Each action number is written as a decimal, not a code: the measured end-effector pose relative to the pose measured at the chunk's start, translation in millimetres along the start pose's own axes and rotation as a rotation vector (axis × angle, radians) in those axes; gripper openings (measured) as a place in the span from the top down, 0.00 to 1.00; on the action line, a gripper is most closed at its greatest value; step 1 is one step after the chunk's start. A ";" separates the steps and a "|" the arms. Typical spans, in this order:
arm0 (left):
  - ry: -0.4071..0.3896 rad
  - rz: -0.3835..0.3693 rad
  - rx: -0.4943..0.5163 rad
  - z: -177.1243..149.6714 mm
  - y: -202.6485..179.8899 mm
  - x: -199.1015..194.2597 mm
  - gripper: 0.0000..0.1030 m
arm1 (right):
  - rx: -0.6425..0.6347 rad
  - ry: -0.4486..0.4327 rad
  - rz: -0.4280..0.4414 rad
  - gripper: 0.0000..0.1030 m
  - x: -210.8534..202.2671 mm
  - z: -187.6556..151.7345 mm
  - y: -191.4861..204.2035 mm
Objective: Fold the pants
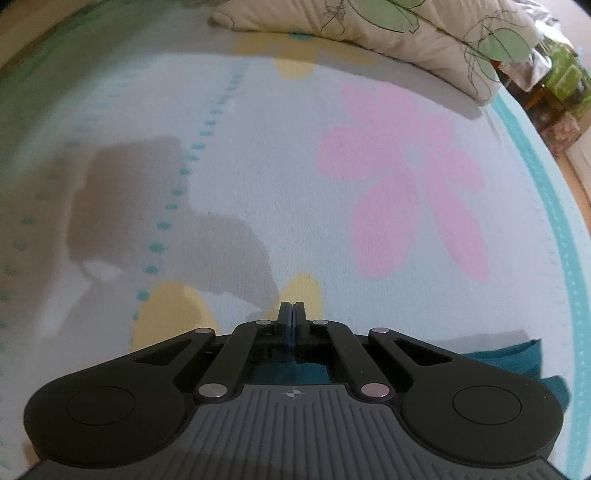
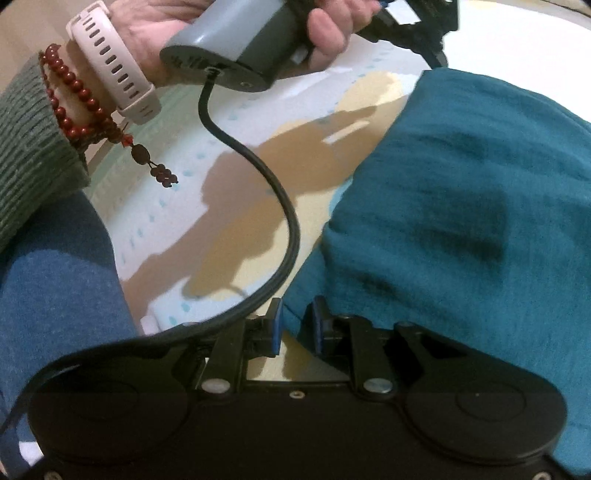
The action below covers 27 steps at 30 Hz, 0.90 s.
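Observation:
The teal pants lie bunched on the flowered bedsheet and fill the right half of the right wrist view. My right gripper stands slightly open at their near edge. A fold of teal hem sits in the gap, and the left pad does not touch it. My left gripper is shut, pointing steeply down at the sheet. The pants show under its linkage and to its right. I cannot tell whether cloth is pinched. In the right wrist view a hand holds that gripper at the pants' far edge.
A leaf-print pillow lies at the head of the bed, with the bed edge and room clutter to the right. A black cable hangs from the left gripper's handle across my right gripper. The person's wrist with watch and beads and a blue-clad leg are on the left.

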<state>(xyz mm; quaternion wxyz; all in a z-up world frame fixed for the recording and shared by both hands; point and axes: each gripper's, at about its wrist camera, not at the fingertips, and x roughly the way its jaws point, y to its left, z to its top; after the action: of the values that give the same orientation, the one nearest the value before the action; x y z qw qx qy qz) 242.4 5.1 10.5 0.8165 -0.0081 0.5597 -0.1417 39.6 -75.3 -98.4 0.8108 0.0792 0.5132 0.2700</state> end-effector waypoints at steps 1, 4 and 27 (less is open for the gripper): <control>0.010 -0.015 -0.013 -0.3 2.5 0.8 1.00 | 0.001 -0.004 0.001 0.78 -0.1 -1.0 -0.1; 0.020 0.007 -0.013 -1.1 3.8 1.0 1.00 | -0.005 -0.012 0.002 0.78 -1.6 -1.8 1.0; 0.079 0.069 -0.068 -65.9 22.3 -54.0 0.96 | 0.300 -0.243 -0.560 0.33 -139.5 -4.1 -83.6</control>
<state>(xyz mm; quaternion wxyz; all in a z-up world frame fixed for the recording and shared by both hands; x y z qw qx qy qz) 169.0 49.0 31.2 0.7974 -0.0108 0.5960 -0.0944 20.1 -218.8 -24.2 0.8881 0.0853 0.4486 -0.0529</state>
